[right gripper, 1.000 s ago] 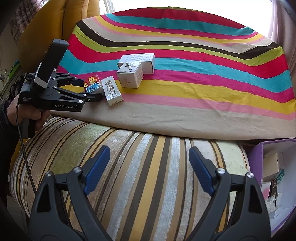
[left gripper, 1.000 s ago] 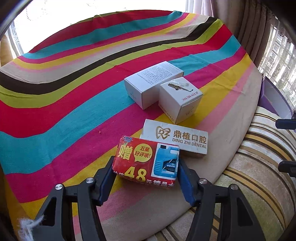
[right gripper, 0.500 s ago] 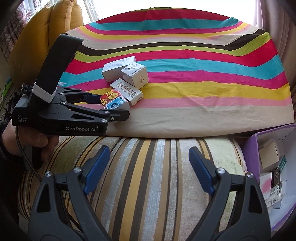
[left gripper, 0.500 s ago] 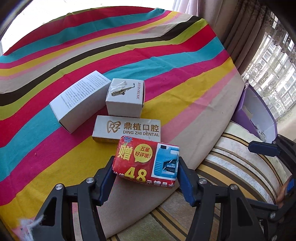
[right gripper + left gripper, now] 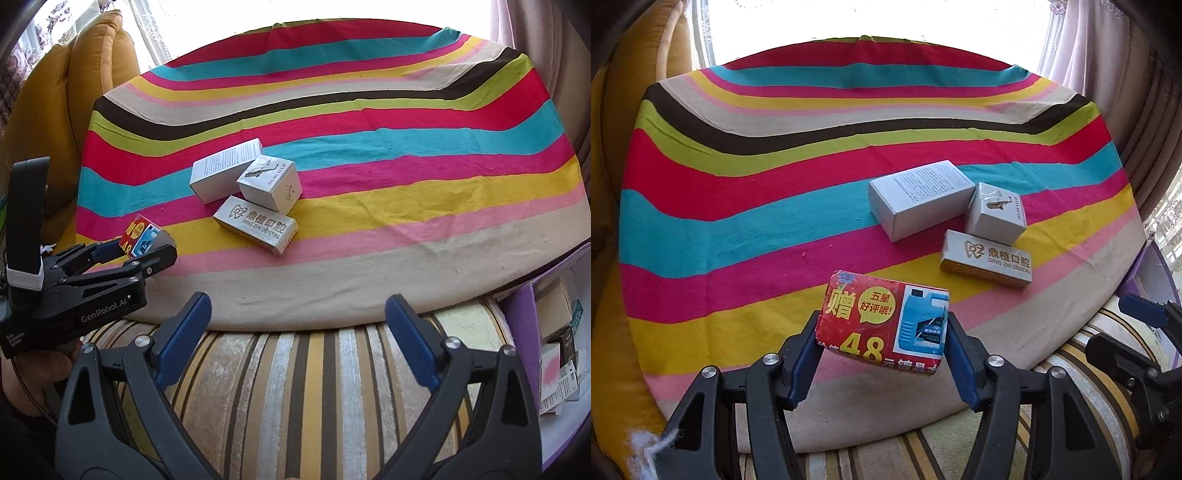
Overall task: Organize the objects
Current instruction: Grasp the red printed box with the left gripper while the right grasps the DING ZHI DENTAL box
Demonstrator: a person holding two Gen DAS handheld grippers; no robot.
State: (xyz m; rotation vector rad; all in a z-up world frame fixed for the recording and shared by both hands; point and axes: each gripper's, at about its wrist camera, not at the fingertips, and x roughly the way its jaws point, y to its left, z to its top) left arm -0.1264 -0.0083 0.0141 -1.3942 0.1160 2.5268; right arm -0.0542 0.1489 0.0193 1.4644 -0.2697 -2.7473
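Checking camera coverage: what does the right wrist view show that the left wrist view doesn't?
Right wrist only: the left gripper's body from outside, the hand holding it, small boxes inside the purple box, the yellow cushion.

Left wrist only: the red packet's printed face, clamped between blue pads.

Both: the striped cloth, the three grey boxes, the open right gripper.

Three boxes [image 5: 960,218] crowd the striped cloth's [image 5: 738,206] right; left lies open.

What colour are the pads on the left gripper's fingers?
Blue pads, clearest in the left wrist view.
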